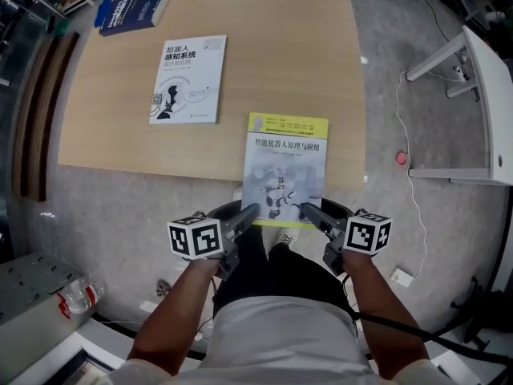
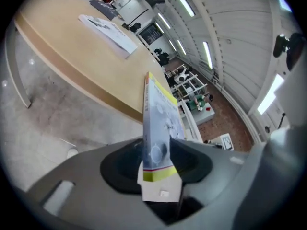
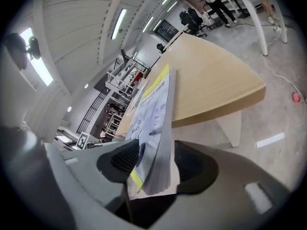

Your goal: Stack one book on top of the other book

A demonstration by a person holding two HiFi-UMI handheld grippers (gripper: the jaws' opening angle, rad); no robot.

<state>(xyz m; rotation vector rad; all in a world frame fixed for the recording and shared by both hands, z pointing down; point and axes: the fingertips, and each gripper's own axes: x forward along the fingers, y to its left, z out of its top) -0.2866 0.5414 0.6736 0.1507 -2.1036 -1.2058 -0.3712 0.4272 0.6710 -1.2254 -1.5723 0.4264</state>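
At 6 o'clock on the pale wooden counter (image 1: pixel 264 46), flat and face up: a yellow-bordered book (image 1: pixel 286 163), near end jutting out past the counter's edge above the grey floor. At that book's near left corner, the left gripper (image 1: pixel 252 211); at its near right corner, the right gripper (image 1: pixel 306 209); each carried in a hand, each with its marker cube (image 1: pixel 195 237) on the 6 o'clock side. In the left gripper view, fingers (image 2: pixel 120 164) standing well apart, the book's corner slotted edge-on between them and reaching deep toward the throat, with no clear squeeze on the cover. In the right gripper view, much the same: fingers (image 3: pixel 196 169) parted, the book's page edge running between them, a thin gap showing between the pages and one pad. On both sides, the book flanked rather than clamped. Toward 10 o'clock from that book and well apart from it, a white book (image 1: pixel 188 79), flat, cover up. Farther out toward 11 o'clock, near the counter's far left corner, a blue book (image 1: pixel 132 8). Off the counter at 3 o'clock, a white table (image 1: pixel 489 79) with a small red thing (image 1: pixel 401 159) on the floor beside it; at 8 o'clock, a plastic bottle (image 1: pixel 76 295) lying on its side.
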